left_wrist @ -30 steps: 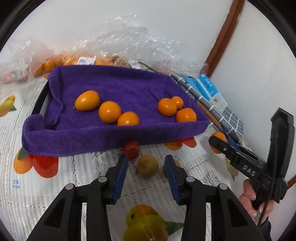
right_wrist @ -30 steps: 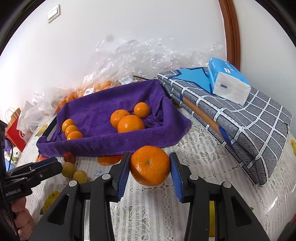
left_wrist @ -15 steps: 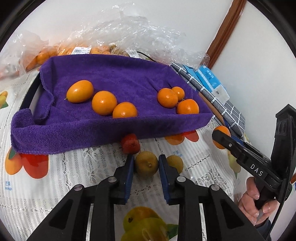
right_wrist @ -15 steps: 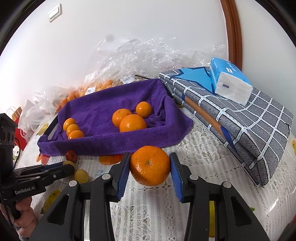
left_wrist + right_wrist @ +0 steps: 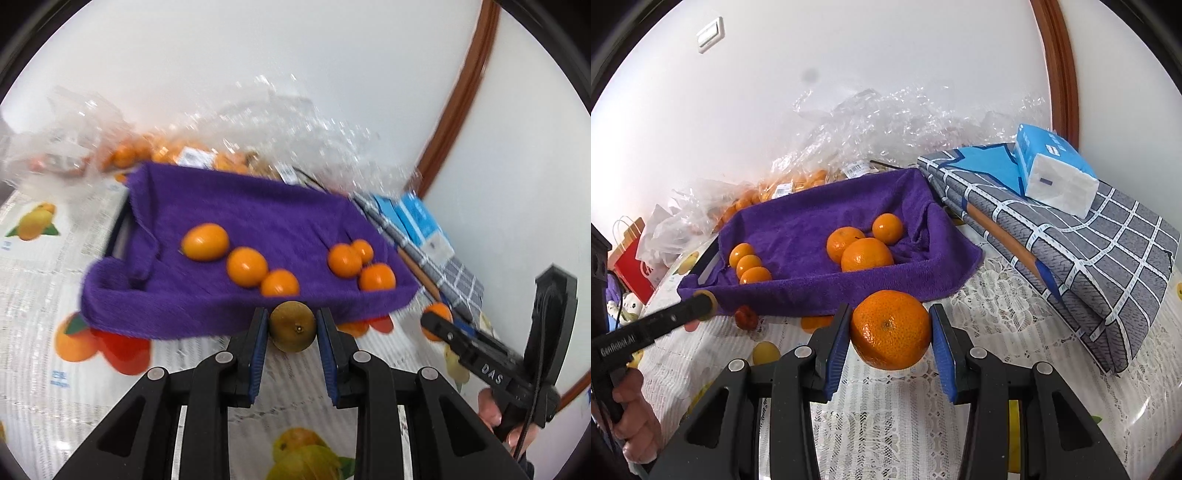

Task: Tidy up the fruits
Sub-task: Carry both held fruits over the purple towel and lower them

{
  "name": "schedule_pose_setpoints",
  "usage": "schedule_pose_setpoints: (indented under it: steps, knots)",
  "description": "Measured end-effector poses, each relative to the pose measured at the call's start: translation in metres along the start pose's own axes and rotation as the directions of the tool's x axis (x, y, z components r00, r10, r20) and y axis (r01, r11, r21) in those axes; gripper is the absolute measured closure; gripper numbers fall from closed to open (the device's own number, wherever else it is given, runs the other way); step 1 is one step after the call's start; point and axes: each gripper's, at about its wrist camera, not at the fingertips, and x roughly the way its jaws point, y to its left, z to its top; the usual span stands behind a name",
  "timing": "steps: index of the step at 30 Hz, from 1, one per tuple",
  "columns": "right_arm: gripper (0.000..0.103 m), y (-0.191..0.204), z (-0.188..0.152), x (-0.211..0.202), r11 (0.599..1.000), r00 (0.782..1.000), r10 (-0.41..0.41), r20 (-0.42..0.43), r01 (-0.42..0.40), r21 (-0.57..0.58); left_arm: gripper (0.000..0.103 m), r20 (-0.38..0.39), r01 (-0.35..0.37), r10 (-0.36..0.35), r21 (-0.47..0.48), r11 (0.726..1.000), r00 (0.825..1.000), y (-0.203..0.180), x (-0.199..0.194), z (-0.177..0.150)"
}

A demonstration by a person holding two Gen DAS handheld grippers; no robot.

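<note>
Left gripper (image 5: 291, 326) clamps a small brownish-yellow fruit (image 5: 293, 326) at lower centre, just before the purple towel-lined tray (image 5: 207, 314). Right gripper (image 5: 888, 328) grips a large orange (image 5: 890, 329), lower centre.

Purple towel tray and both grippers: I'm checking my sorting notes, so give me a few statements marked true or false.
1. The left gripper is shut on a small brownish fruit. True.
2. The right gripper is empty. False: its fingers grip a large orange.
3. Six orange fruits lie on the purple towel. True.
4. The tissue pack sits inside the tray. False: it rests on the folded checked cloth.
</note>
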Motion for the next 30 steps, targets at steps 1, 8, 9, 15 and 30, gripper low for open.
schedule_pose_setpoints:
  steps: [1,8,9,15,30]
  knots:
    - [0.061,0.0,0.0,-0.001,1.0,1.0,-0.001,0.003,0.001,0.001,0.078,0.013,-0.006,0.006,-0.005,1.0,1.0,0.001,-0.003,0.001]
    - [0.061,0.008,0.016,-0.006,1.0,1.0,0.023,0.019,-0.023,0.016,0.078,0.056,-0.046,0.049,-0.057,0.997,0.997,0.019,-0.021,0.018]
    - [0.061,0.012,0.02,-0.007,1.0,0.999,0.018,0.027,-0.018,0.001,0.078,0.061,-0.054,0.058,-0.057,0.997,0.996,0.021,-0.022,0.021]
    - [0.061,0.037,0.057,-0.004,0.997,0.995,0.052,0.086,-0.047,-0.06,0.077,0.108,-0.124,0.128,-0.044,0.991,0.986,0.031,-0.021,0.054]
    - [0.061,0.058,0.066,0.069,0.981,0.98,0.193,-0.044,-0.194,-0.023,0.077,0.051,-0.095,0.103,-0.145,0.985,0.993,0.062,0.018,0.046]
